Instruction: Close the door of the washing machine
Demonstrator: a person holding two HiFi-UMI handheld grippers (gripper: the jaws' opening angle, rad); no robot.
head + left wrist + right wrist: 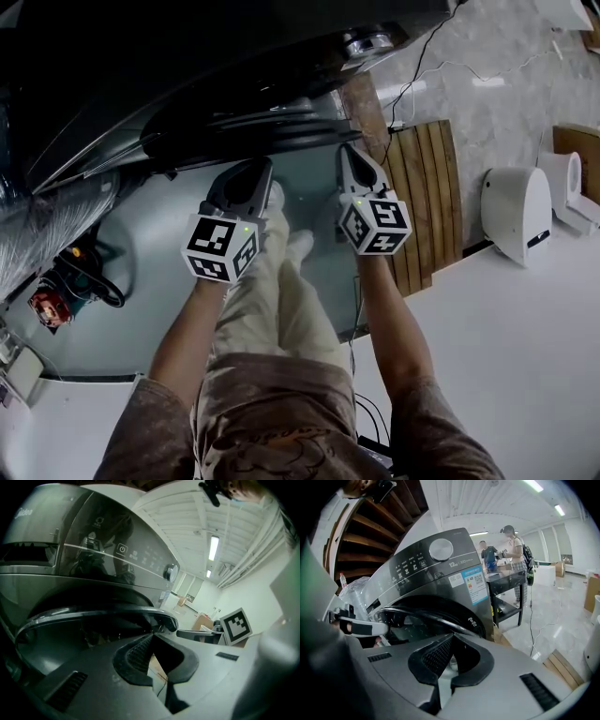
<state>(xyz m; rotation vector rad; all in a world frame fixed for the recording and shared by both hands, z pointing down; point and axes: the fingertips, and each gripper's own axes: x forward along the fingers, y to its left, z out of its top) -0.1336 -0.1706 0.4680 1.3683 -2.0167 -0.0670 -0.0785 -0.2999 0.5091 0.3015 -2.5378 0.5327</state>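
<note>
Pale polished floor [525, 366] spreads beneath the person, who stands at the front of the washing machine [440, 576]. Nearest, the left gripper [152, 637] and the right gripper [451, 638] are both pinched closed on nothing, with their tips close to the door [424, 613]. Its dark round rim looks swung a little out from the drum opening, and contact with it cannot be confirmed. To finish well, the closed tips should probably press on the rim's free edge rather than the glass, pushing straight in and evenly until the latch catches. Farther off, two people [506, 550] stand at a counter.
</note>
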